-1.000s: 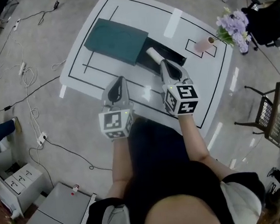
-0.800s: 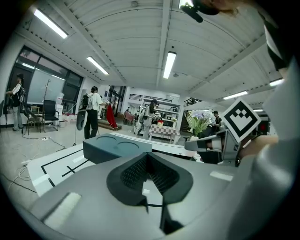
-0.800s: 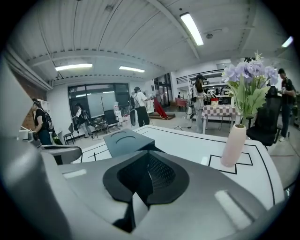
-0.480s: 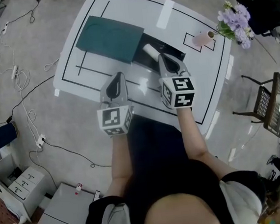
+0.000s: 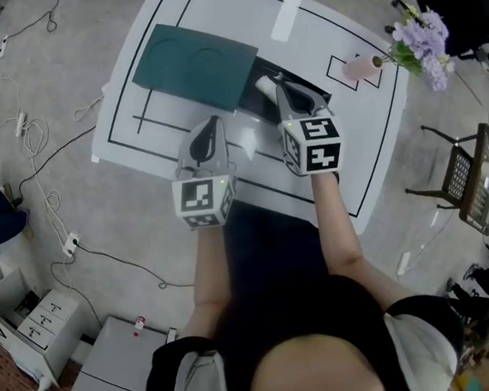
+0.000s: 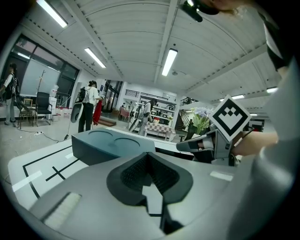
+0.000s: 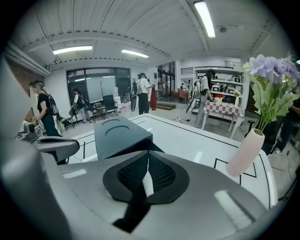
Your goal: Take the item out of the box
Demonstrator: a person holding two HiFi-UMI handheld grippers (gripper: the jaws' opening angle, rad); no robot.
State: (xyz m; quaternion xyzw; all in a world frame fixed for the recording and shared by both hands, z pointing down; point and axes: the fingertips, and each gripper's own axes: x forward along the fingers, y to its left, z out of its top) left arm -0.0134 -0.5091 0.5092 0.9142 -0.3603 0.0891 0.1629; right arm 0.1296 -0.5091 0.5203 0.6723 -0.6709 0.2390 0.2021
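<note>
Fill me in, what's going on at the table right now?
A person holds a gripper in each hand over the white table. The teal lid sits shifted to one side of the black box, and a white item shows in the opening. The right gripper, shut and empty, points at that opening beside the item. The left gripper, also shut and empty, hovers nearer the person. Nothing is out yet.

No text, label or number can be read.
</note>
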